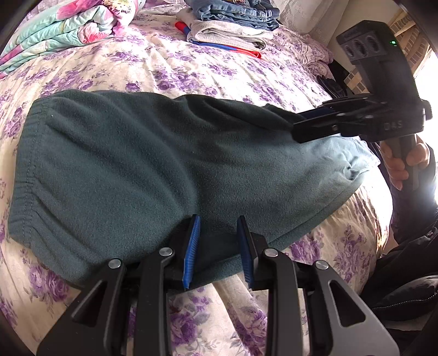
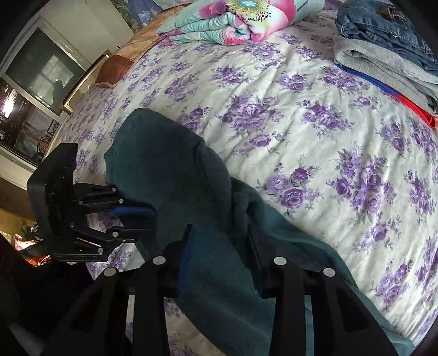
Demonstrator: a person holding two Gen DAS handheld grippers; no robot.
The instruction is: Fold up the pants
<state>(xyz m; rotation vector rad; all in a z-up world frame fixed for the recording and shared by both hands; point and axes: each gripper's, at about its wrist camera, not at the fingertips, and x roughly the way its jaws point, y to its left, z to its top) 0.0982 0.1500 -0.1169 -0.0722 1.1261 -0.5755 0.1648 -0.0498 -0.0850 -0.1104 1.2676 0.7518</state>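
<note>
Dark teal fleece pants (image 1: pixel 137 164) lie folded on the flowered bedsheet (image 1: pixel 191 71), waistband to the left. My left gripper (image 1: pixel 219 246) is open, its blue pads either side of the pants' near edge. My right gripper (image 1: pixel 303 128) reaches in from the right at the pants' far right end, its jaws close together on the cloth. In the right wrist view the pants (image 2: pixel 175 169) run between the right gripper's fingers (image 2: pixel 219 260), and the left gripper (image 2: pixel 142 219) shows at the left, open around the cloth edge.
A stack of folded clothes (image 1: pixel 232 24), jeans on top, sits at the back of the bed; it also shows in the right wrist view (image 2: pixel 383 46). A folded flowered quilt (image 1: pixel 68 24) lies at the back left. The bed edge and a dark bag (image 1: pixel 405 287) are at the right.
</note>
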